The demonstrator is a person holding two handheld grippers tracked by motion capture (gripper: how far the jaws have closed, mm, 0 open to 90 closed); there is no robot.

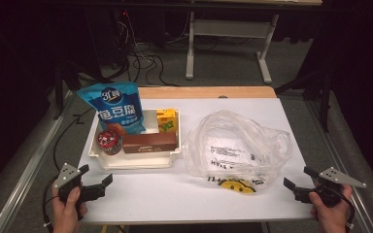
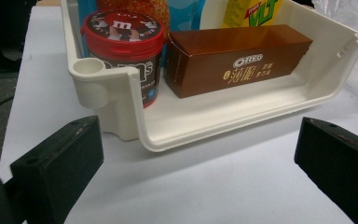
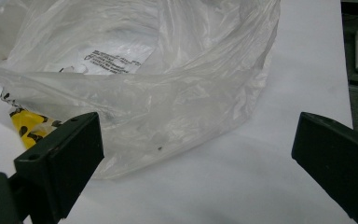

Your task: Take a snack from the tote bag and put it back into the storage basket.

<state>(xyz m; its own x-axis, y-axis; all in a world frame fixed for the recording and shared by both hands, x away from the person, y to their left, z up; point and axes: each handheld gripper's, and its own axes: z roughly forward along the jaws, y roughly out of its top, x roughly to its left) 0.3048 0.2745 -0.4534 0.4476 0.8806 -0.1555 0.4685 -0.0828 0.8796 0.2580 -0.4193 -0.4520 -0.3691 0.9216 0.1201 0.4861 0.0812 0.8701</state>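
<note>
Packing not yet begun: four snacks sit in the cream plastic tray (image 1: 135,162), the clear plastic bag (image 1: 238,145) lies empty, both grippers (image 1: 97,188) (image 1: 296,187) wide-fingered on the white counter (image 1: 175,194).

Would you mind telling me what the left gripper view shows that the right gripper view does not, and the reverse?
The left gripper view alone has the cream tray holding the red-lidded M&M's tub, the brown Oreo box and a yellow carton. The right gripper view alone has the mouth of the clear plastic bag and its yellow print. Both share the white table top and wide-open black jaws.
</note>
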